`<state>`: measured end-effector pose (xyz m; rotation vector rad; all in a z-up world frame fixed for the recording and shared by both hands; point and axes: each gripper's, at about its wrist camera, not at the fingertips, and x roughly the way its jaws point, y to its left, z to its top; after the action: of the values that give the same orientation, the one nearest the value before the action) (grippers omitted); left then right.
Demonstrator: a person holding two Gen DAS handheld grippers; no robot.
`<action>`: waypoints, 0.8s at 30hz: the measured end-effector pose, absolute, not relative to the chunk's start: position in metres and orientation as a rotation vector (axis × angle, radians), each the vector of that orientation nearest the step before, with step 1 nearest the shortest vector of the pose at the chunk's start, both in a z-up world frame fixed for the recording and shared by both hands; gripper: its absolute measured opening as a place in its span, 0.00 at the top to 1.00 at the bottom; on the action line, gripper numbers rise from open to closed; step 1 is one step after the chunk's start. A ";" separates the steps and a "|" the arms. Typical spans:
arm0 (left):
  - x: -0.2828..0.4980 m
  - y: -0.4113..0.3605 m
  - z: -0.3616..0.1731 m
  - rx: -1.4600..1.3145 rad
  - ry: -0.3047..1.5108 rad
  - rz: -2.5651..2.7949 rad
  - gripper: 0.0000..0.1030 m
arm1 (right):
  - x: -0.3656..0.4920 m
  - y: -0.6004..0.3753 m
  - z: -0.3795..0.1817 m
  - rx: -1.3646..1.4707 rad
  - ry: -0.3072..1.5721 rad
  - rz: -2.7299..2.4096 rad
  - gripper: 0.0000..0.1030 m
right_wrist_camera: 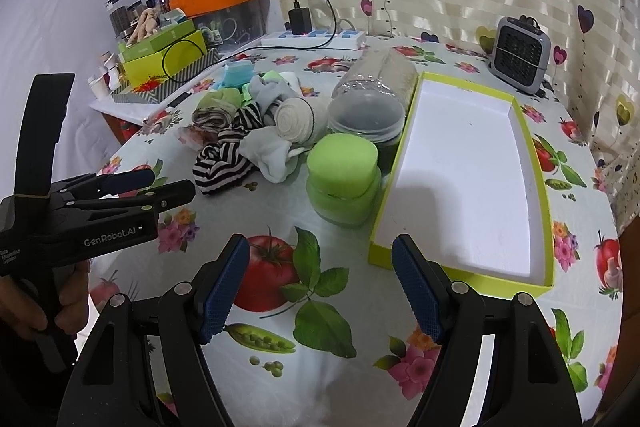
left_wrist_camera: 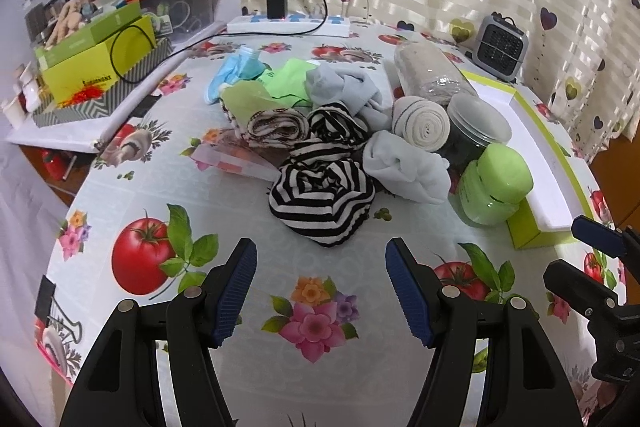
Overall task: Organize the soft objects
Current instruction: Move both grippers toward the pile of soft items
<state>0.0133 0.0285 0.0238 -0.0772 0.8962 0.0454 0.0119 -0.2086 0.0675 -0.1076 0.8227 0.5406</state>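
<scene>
A pile of soft things lies mid-table: a black-and-white striped cloth (left_wrist_camera: 322,203) (right_wrist_camera: 220,167) nearest me, a white sock (left_wrist_camera: 404,167) (right_wrist_camera: 268,155), a cream bandage roll (left_wrist_camera: 420,123) (right_wrist_camera: 296,121), a grey cloth (left_wrist_camera: 344,87), green cloths (left_wrist_camera: 284,79) and a brown patterned roll (left_wrist_camera: 276,129). A lime box with a white inside (right_wrist_camera: 472,167) (left_wrist_camera: 532,151) stands to the right, holding nothing. My left gripper (left_wrist_camera: 320,287) is open and empty, just short of the striped cloth. My right gripper (right_wrist_camera: 320,287) is open and empty in front of the box's near corner.
A green-lidded jar (right_wrist_camera: 344,179) (left_wrist_camera: 496,187), a clear-lidded jar (right_wrist_camera: 366,119) and a plastic-wrapped roll (left_wrist_camera: 432,71) stand between the pile and the box. A small grey heater (right_wrist_camera: 520,55), a power strip (left_wrist_camera: 288,23) and cluttered boxes (left_wrist_camera: 96,63) line the back and left.
</scene>
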 end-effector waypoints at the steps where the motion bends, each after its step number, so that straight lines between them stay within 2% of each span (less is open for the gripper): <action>1: 0.014 0.029 0.024 -0.076 0.897 0.048 0.35 | 0.012 -0.207 0.068 -0.110 0.822 0.543 0.28; 24: 0.017 0.050 0.028 -0.098 0.891 0.089 0.35 | 0.014 -0.179 0.080 -0.153 0.787 0.611 0.28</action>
<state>0.0173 0.0502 0.0275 -0.0985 0.8907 0.0885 0.0137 -0.1789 0.0799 -0.1526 0.7872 0.6113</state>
